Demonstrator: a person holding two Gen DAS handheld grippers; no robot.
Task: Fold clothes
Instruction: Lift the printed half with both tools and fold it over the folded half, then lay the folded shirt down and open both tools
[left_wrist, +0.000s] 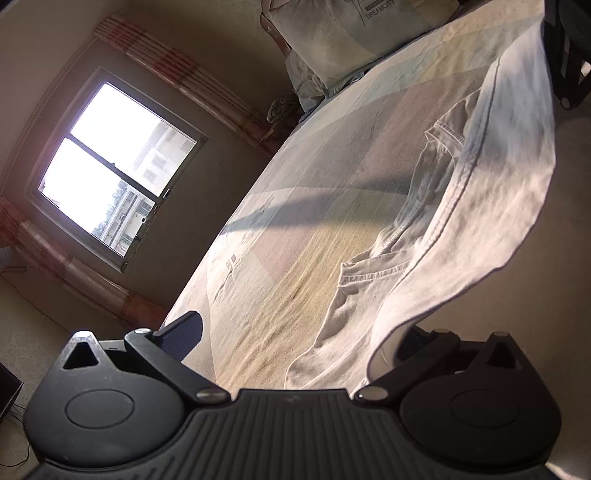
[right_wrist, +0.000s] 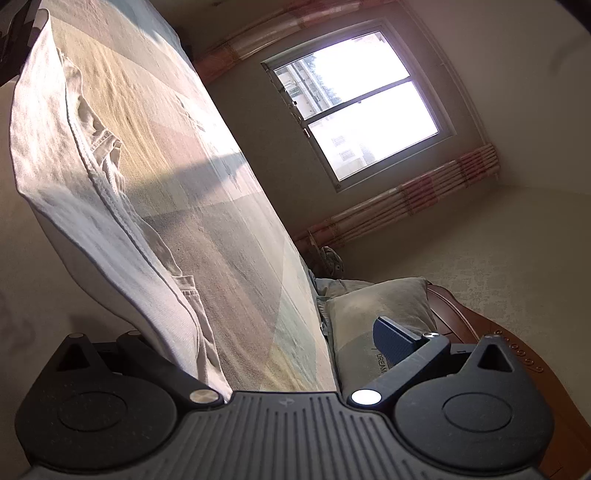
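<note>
A white T-shirt (left_wrist: 498, 206) hangs stretched in the air above the bed, its lifted edge blurred; its lower part with a stitched sleeve (left_wrist: 369, 273) lies on the bed cover (left_wrist: 314, 177). My left gripper (left_wrist: 299, 332) stands open; the left finger (left_wrist: 184, 332) is bare and cloth covers the right one. My right gripper (left_wrist: 569, 66) shows at the shirt's far end. In the right wrist view the T-shirt (right_wrist: 55, 147) drapes over the left finger of my right gripper (right_wrist: 273, 343), which is open, its right finger (right_wrist: 395, 339) bare. The left gripper (right_wrist: 11, 40) sits top left.
The bed cover (right_wrist: 207, 206) is pale patchwork with sunlit stripes. A pillow (left_wrist: 351, 33) (right_wrist: 376, 306) lies at the head of the bed by a brown headboard (right_wrist: 498, 332). A bright window (left_wrist: 110, 162) (right_wrist: 362, 110) with rolled blinds faces the bed's far side.
</note>
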